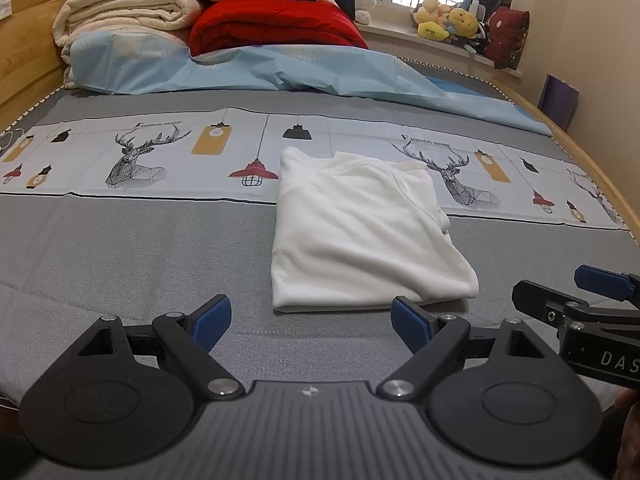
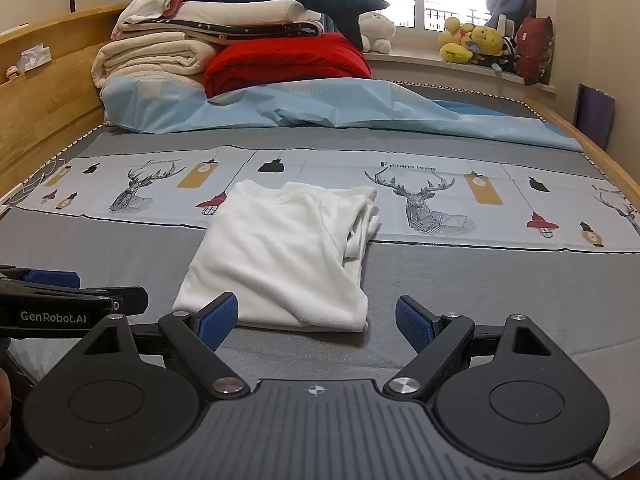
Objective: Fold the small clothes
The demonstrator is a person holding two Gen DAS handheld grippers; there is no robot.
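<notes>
A white garment [image 1: 360, 232] lies folded into a rough rectangle on the grey bed cover; it also shows in the right wrist view [image 2: 280, 256]. My left gripper [image 1: 312, 322] is open and empty, just short of the garment's near edge. My right gripper [image 2: 316, 322] is open and empty, at the garment's near right corner, its left pad [image 2: 218, 320] over the near edge. The right gripper shows at the right of the left wrist view [image 1: 580, 300], the left gripper at the left of the right wrist view [image 2: 72, 292].
A grey bed cover [image 1: 140, 260] with a deer-print band [image 1: 136, 156] spans the bed. A light blue sheet [image 1: 260, 68], folded blankets [image 1: 128, 12] and a red quilt [image 1: 276, 24] are piled at the far end. Wooden bed rails [image 2: 44, 100] run along both sides. Plush toys [image 2: 476, 42] sit on the windowsill.
</notes>
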